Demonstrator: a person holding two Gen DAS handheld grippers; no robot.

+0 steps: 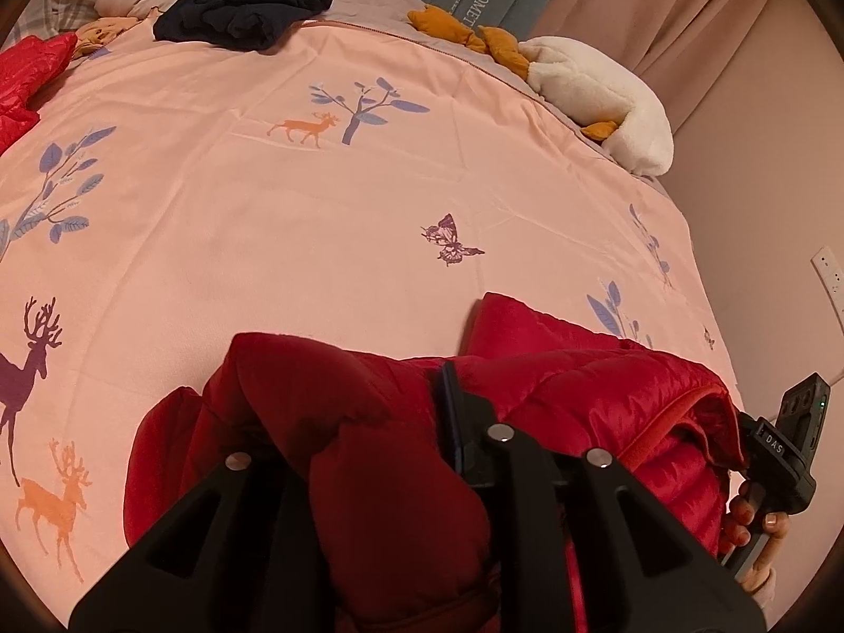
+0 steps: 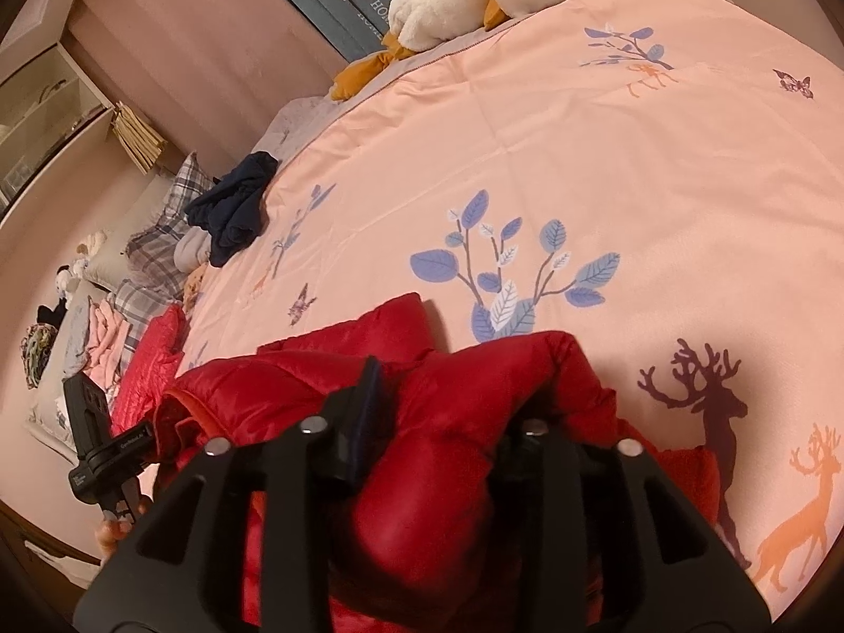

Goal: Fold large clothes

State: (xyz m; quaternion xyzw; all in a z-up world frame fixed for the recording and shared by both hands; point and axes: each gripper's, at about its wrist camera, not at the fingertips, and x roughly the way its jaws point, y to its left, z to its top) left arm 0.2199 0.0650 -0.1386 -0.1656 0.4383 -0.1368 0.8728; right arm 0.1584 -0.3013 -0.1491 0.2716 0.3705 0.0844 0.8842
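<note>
- A red puffer jacket [image 1: 580, 401] lies bunched at the near edge of a pink bedspread [image 1: 327, 200] printed with deer and leaves; both tools reach into it from the near side
- Left gripper [image 1: 369, 448]: fingers set narrow, a thick fold of red padding between them; whether the pads press cannot be told
- Right gripper [image 2: 448, 422]: fingers stand further apart, a puffy roll bulging up between them; grip looks loosened, though that is a judgement
- Step in hand appears to be setting down a fold near the bed edge; next move calls for letting go cleanly, then flattening or taking a fresh edge
- The bundle's long axis seems to run along the near edge; collar and hem cannot be told apart
- A dark garment [image 1: 248, 0] waits well apart at the far side
</note>
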